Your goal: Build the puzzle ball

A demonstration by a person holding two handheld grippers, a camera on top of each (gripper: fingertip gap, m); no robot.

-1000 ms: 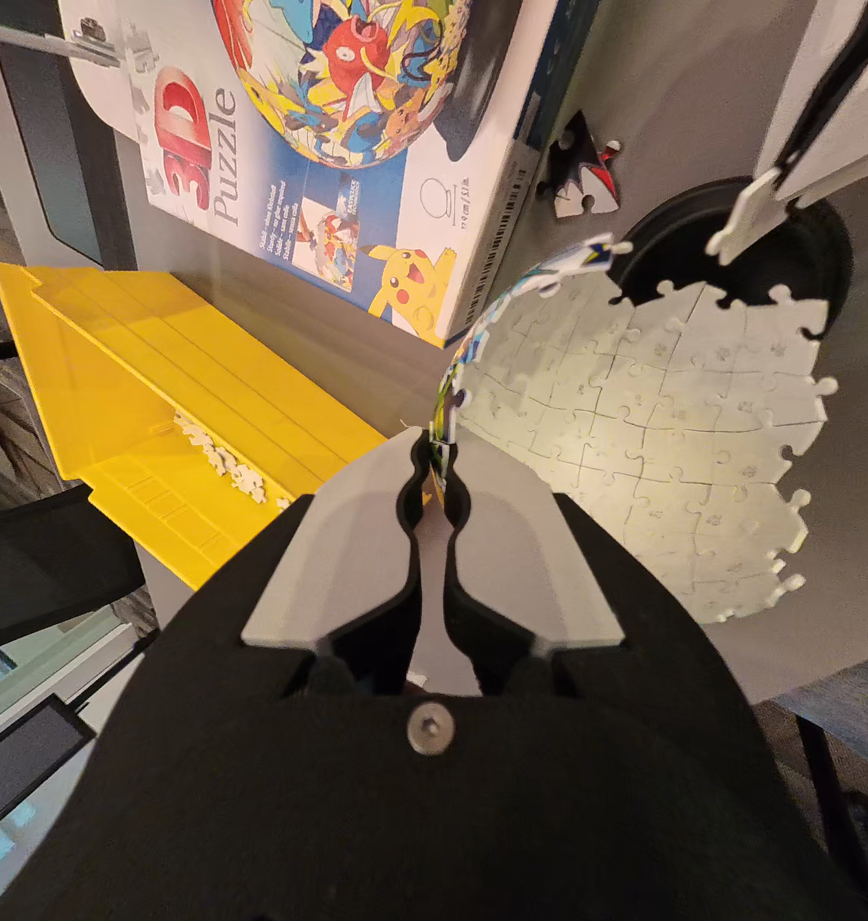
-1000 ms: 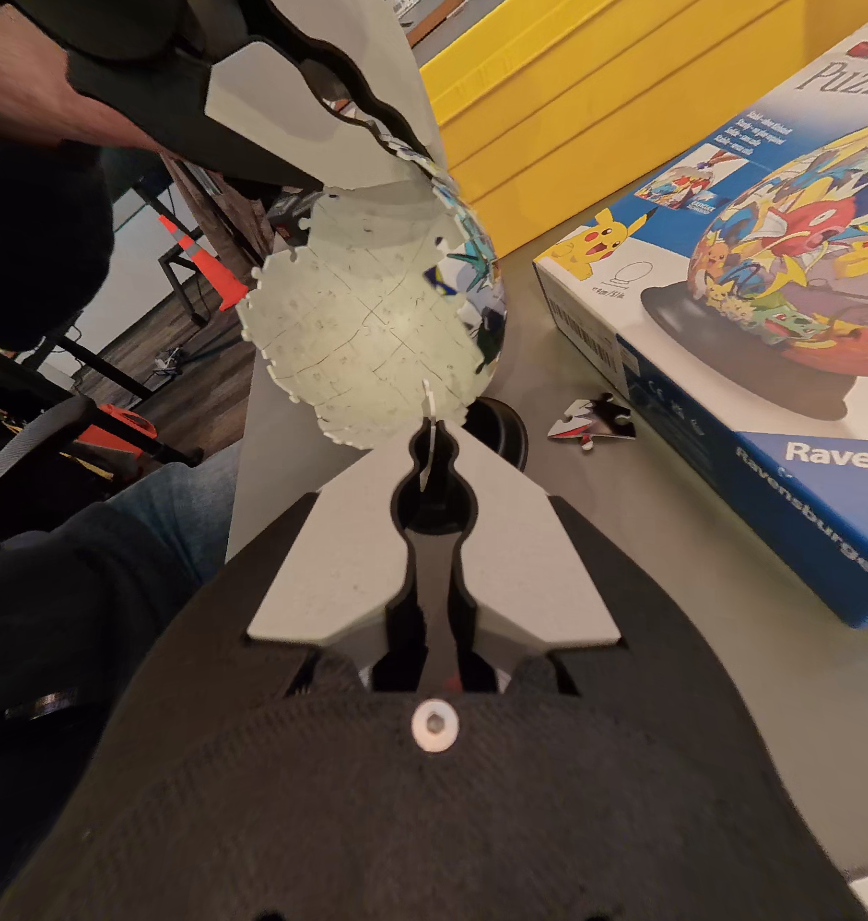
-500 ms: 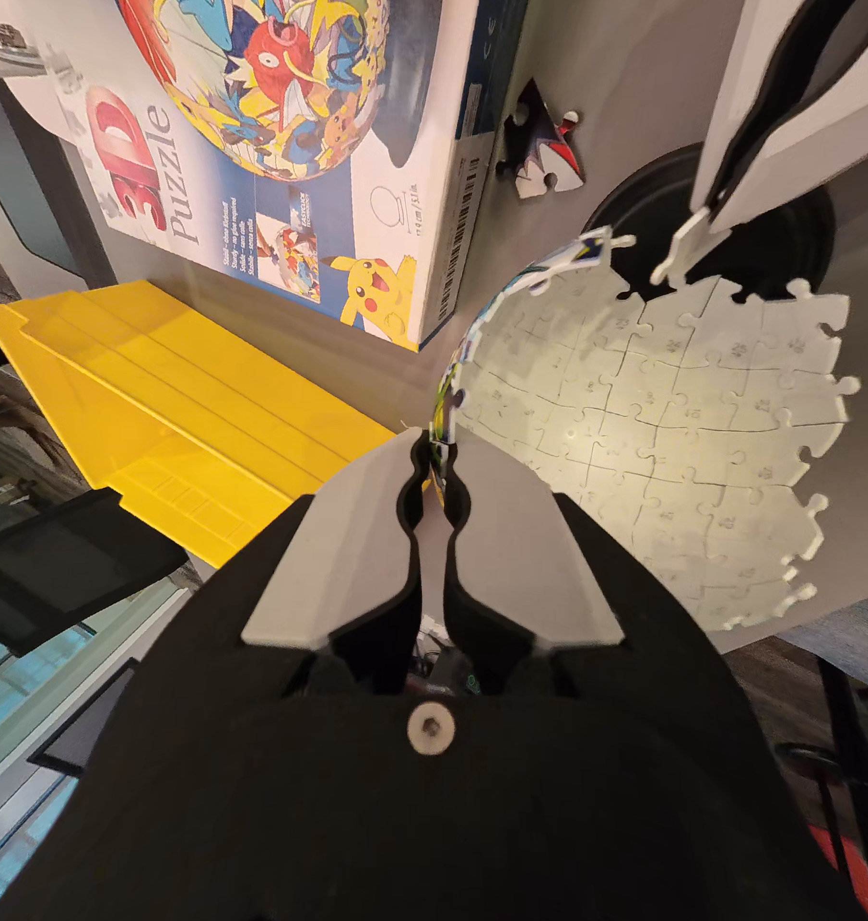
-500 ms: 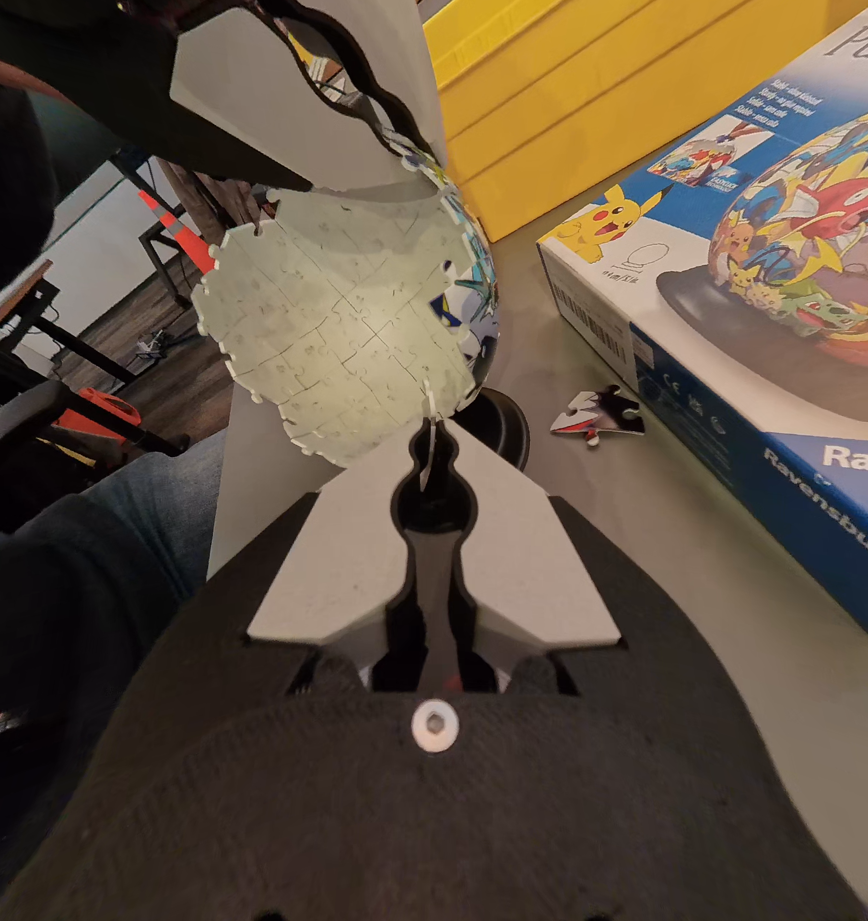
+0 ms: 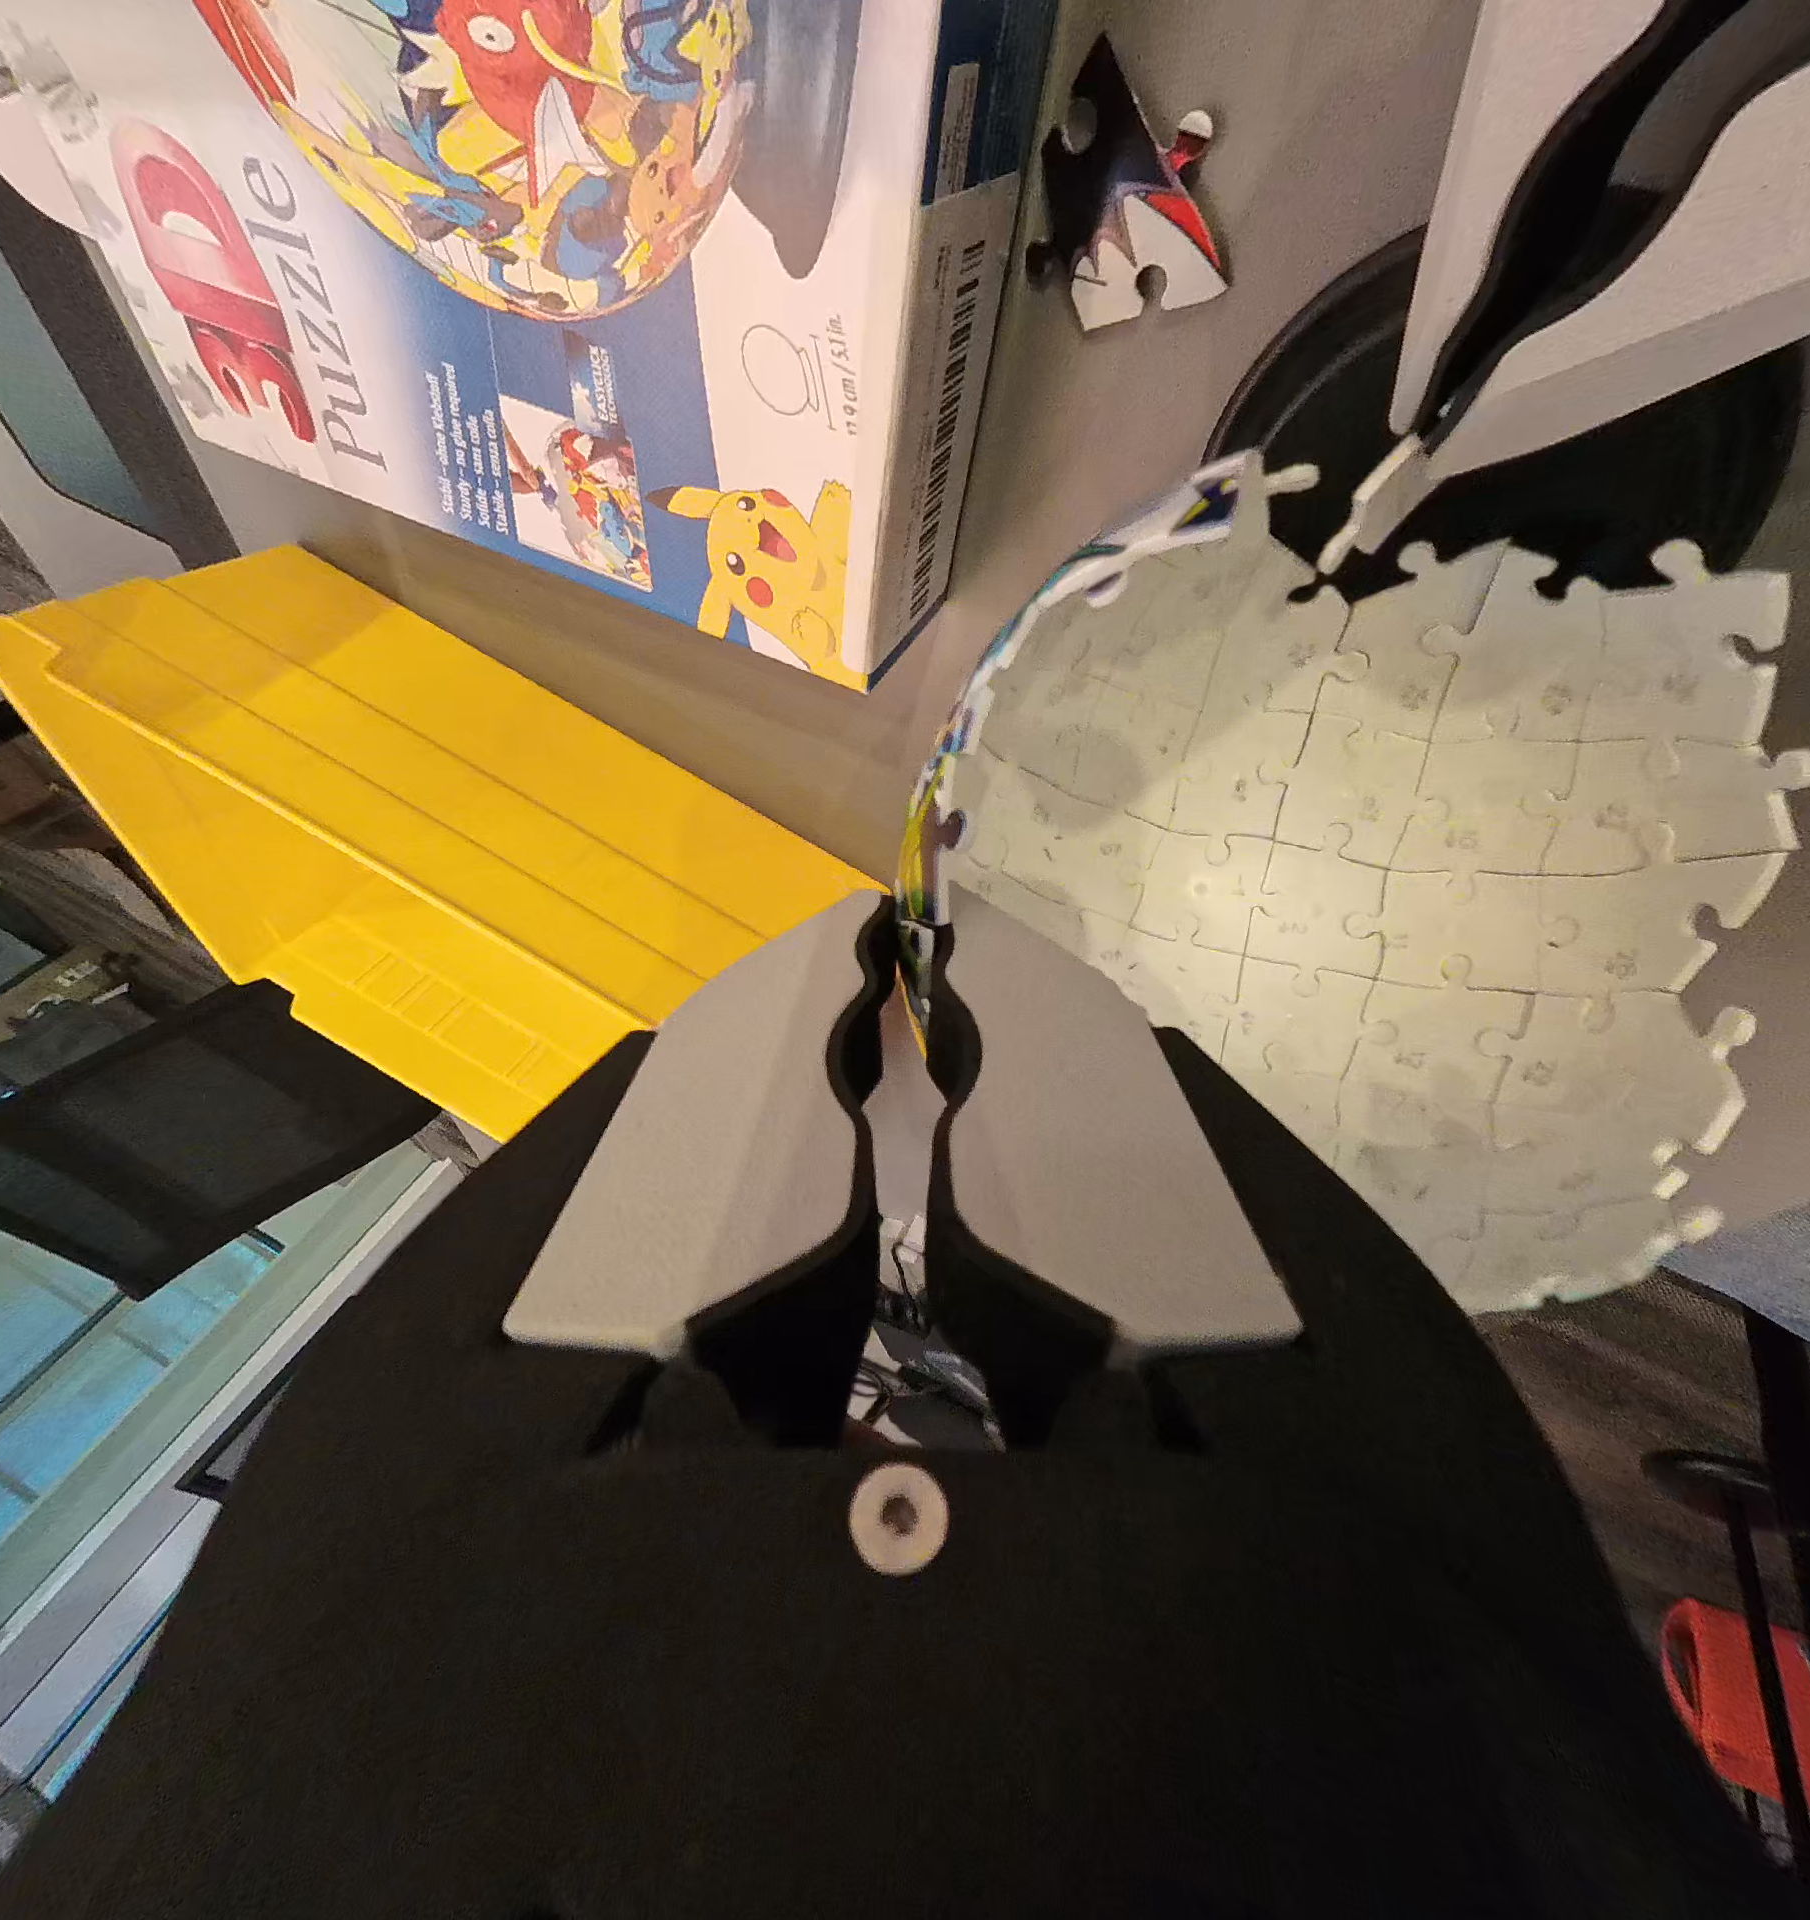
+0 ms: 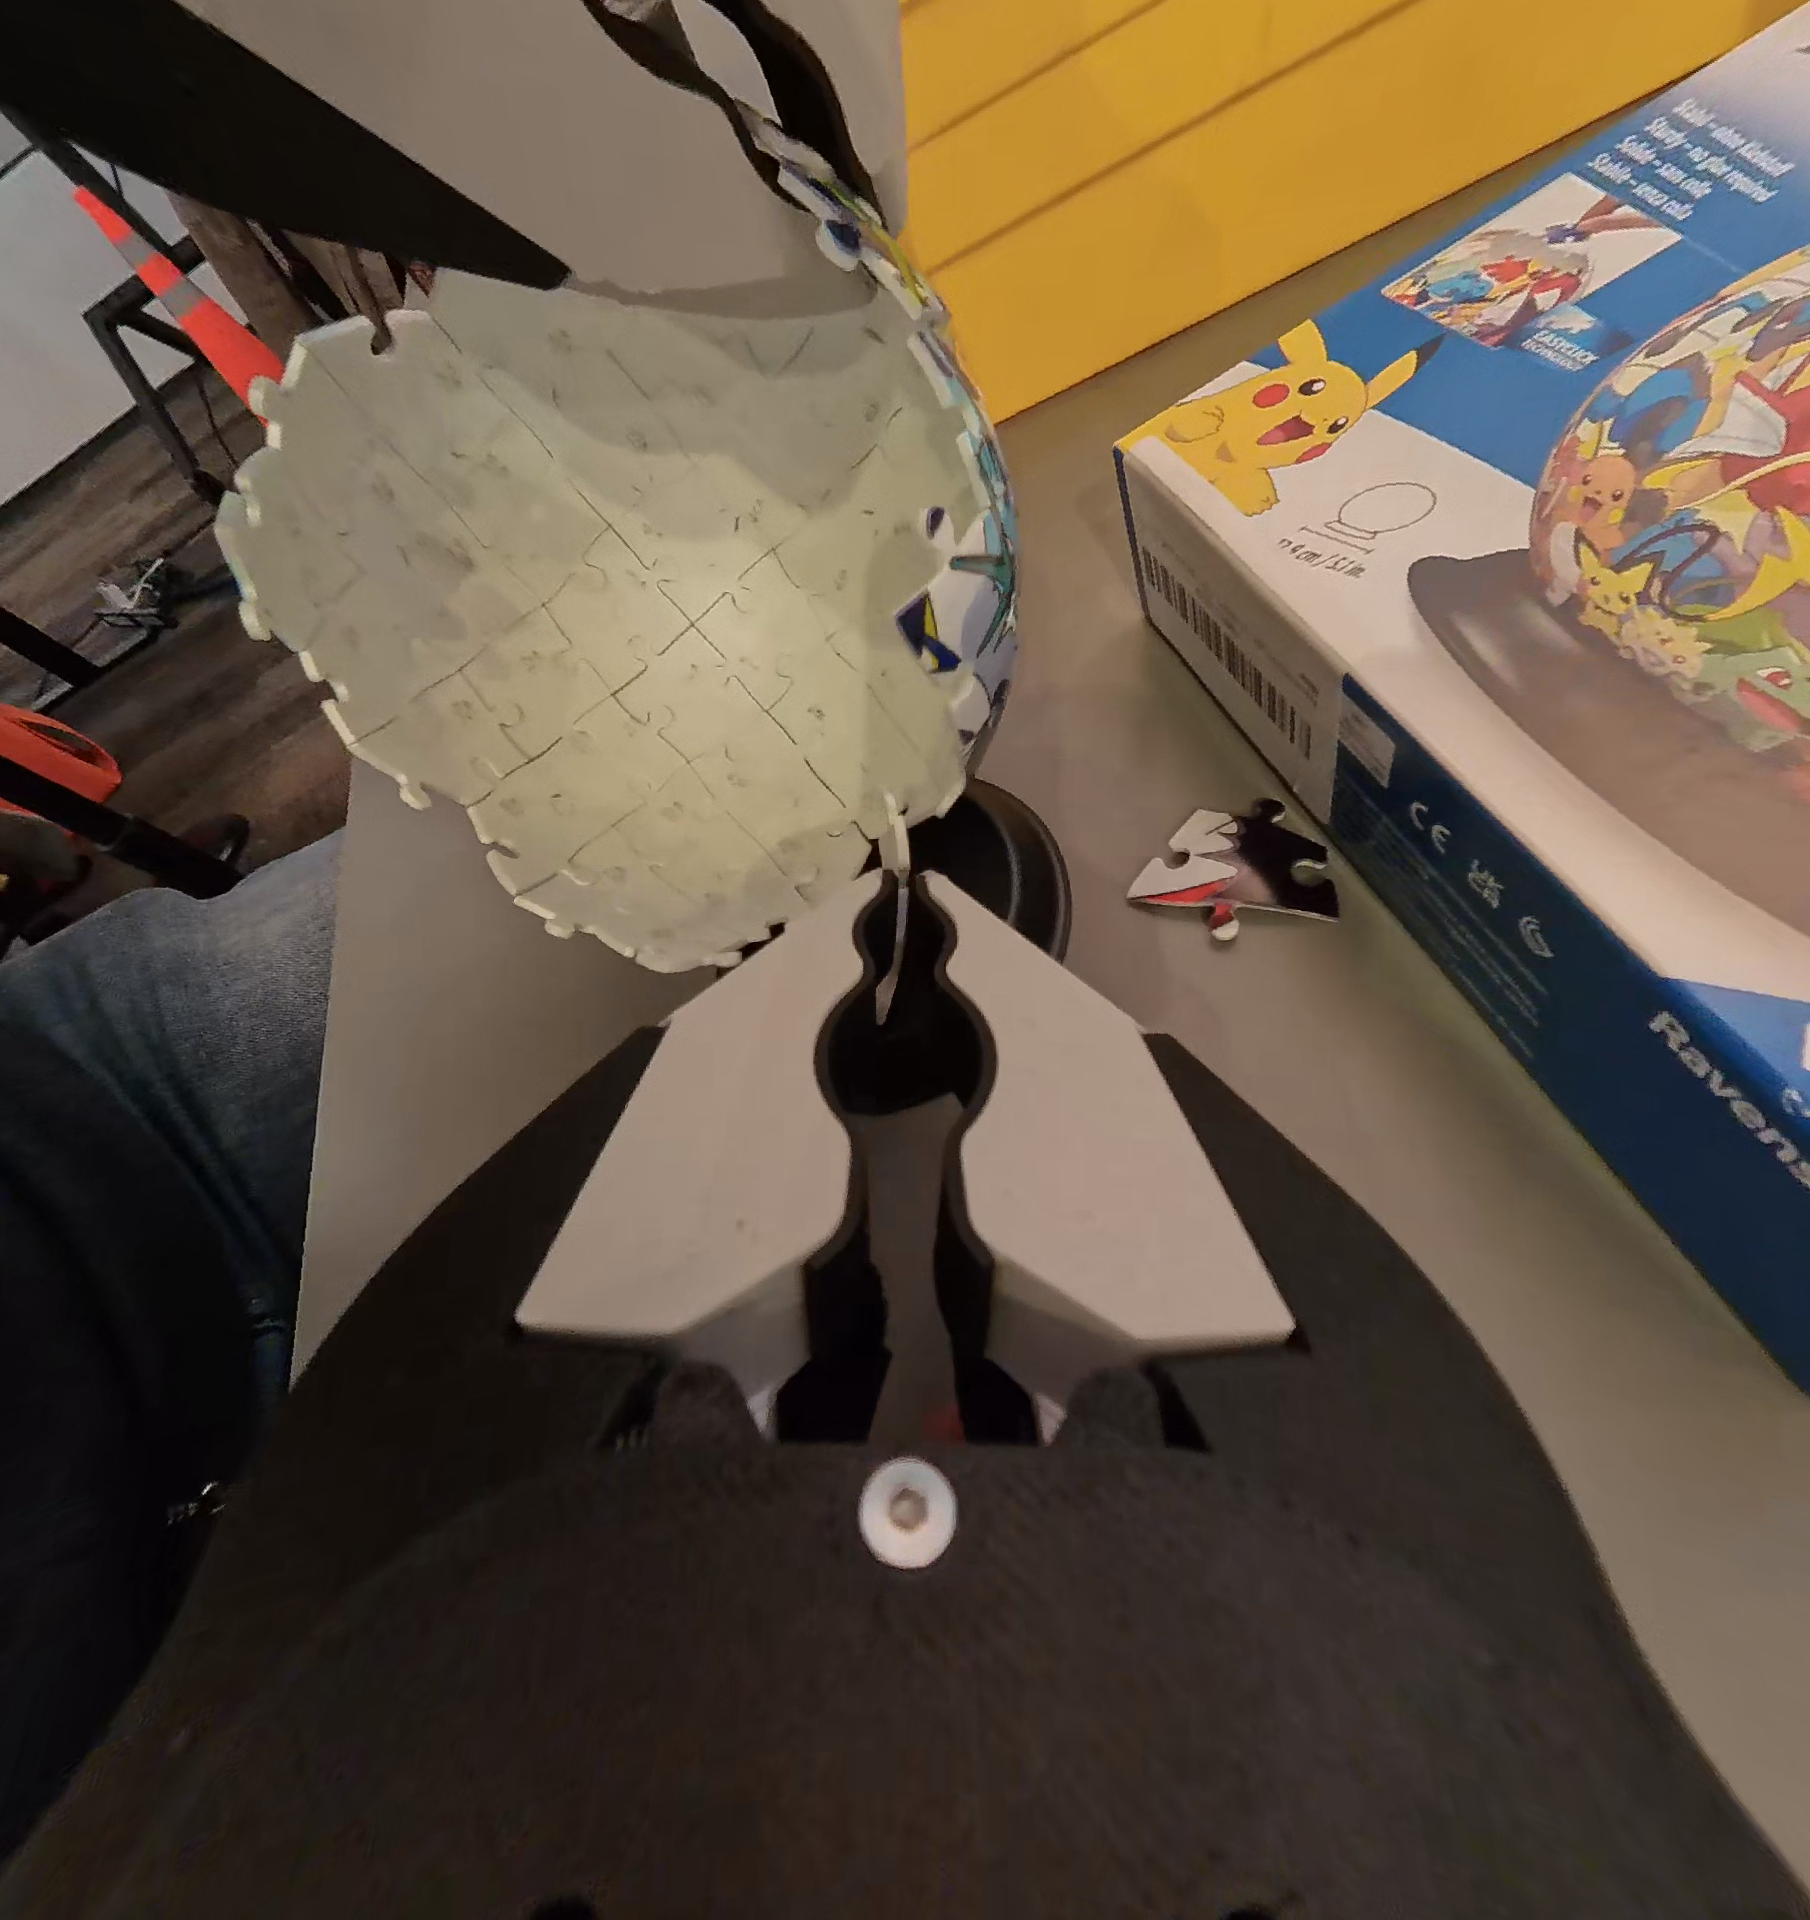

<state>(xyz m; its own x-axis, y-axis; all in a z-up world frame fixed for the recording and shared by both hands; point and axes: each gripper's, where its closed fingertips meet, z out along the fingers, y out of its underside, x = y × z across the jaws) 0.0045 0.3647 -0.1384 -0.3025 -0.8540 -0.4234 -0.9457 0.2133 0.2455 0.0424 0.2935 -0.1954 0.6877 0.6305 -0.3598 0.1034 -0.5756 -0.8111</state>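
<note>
My left gripper (image 5: pixel 913 935) is shut on the rim of the half-built puzzle ball shell (image 5: pixel 1400 883) and holds it in the air, its pale inner side showing. In the right wrist view the left gripper (image 6: pixel 813 171) pinches the shell (image 6: pixel 610 623) from above. My right gripper (image 6: pixel 906 888) is shut on a single puzzle piece (image 6: pixel 890 935), seen edge-on, whose tip touches the shell's lower rim. In the left wrist view the right gripper (image 5: pixel 1415 442) holds that piece (image 5: pixel 1368 509) at a notch in the shell's edge.
A black round stand (image 6: pixel 1020 862) sits on the grey table under the shell. A loose coloured piece (image 6: pixel 1233 873) lies beside the puzzle box (image 6: pixel 1503 644). A yellow bin (image 6: pixel 1192 156) stands behind it. A person's leg (image 6: pixel 101 1039) is at the left. Tip to tip, the grippers are about 10 centimeters apart.
The shell and the right gripper's piece have come together. The piece was a short way off the rim and now meets its edge. Both grippers stay shut.
</note>
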